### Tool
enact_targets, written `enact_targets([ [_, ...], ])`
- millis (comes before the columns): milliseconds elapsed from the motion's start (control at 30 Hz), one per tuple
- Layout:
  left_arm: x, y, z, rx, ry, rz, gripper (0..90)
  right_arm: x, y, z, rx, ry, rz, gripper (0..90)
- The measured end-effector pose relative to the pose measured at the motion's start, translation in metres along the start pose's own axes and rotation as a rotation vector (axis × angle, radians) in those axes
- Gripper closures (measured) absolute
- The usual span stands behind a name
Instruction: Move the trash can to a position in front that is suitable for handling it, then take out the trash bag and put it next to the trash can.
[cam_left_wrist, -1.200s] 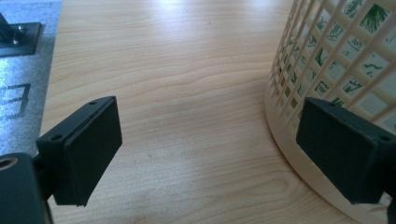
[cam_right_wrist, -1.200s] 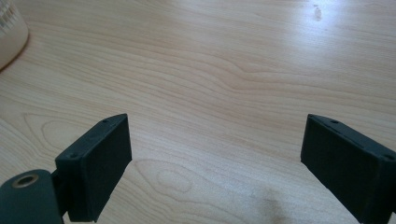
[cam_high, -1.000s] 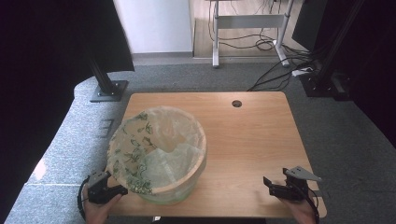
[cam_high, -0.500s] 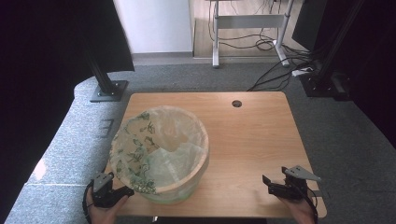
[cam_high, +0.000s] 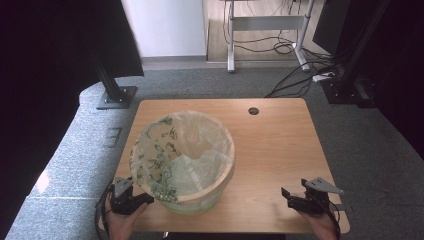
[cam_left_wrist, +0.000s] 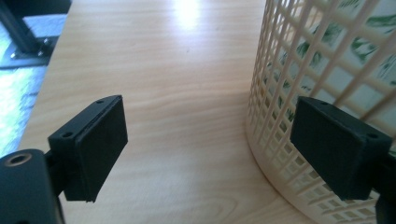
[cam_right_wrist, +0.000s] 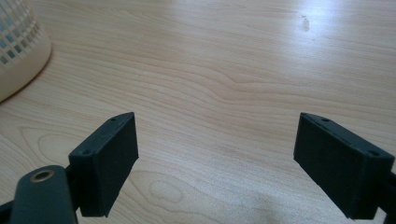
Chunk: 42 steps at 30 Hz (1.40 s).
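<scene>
A cream lattice basket (cam_high: 200, 192) lined with a thin clear bag printed with green leaves (cam_high: 160, 155) stands on the left half of the wooden table (cam_high: 280, 145). My left gripper (cam_high: 145, 199) sits at the table's front left corner, open, its right jaw close beside the basket wall (cam_left_wrist: 280, 121) with nothing between the jaws. My right gripper (cam_high: 289, 196) rests open near the front right corner over bare wood. In the right gripper view the basket's base (cam_right_wrist: 21, 56) curves in at the far left, and the gripper (cam_right_wrist: 217, 158) holds nothing.
A round cable hole (cam_high: 253, 111) sits at the table's back edge. Grey carpet surrounds the table. A black stand foot (cam_high: 116, 96) is at back left; a metal desk frame (cam_high: 267, 22) and loose cables (cam_high: 300, 75) lie at the back right.
My left gripper has slid rightward along the front edge toward the basket's near side. The right gripper has stayed put, and the basket has not visibly shifted.
</scene>
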<state>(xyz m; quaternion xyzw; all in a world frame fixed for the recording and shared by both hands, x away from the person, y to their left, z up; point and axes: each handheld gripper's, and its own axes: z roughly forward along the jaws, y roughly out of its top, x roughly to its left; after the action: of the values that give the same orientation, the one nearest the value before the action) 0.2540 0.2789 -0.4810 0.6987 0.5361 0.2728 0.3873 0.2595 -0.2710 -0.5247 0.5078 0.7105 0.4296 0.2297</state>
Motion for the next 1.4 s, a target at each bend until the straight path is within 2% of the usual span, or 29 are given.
enact_targets([
  [300, -0.016, 0.016, 0.02, 0.008, -0.061, 0.075, 12.2, -0.002, -0.001, 0.001, 0.008, 0.009, -0.009, 14.0],
  [433, -0.024, 0.022, 0.027, 0.017, -0.075, 0.086, 12.3, -0.003, -0.001, 0.001, 0.008, 0.009, -0.007, 14.1],
  [733, -0.043, 0.028, 0.038, 0.018, -0.076, 0.093, 12.1, -0.005, -0.001, -0.001, 0.006, 0.005, 0.001, 14.1],
  [900, -0.033, 0.025, 0.03, 0.015, -0.059, 0.057, 11.3, -0.008, -0.001, -0.002, 0.003, 0.001, 0.007, 14.3],
  [1100, -0.016, 0.021, 0.016, -0.013, -0.073, 0.037, 11.3, -0.006, -0.001, -0.001, 0.008, 0.004, -0.003, 14.3],
  [1200, -0.01, 0.021, 0.012, -0.02, -0.091, 0.032, 10.4, -0.004, -0.001, 0.001, 0.012, 0.006, -0.008, 14.3],
  [1400, 0.004, 0.029, 0.002, -0.041, -0.154, 0.036, 9.1, -0.004, -0.001, 0.0, 0.012, 0.009, -0.009, 14.5],
])
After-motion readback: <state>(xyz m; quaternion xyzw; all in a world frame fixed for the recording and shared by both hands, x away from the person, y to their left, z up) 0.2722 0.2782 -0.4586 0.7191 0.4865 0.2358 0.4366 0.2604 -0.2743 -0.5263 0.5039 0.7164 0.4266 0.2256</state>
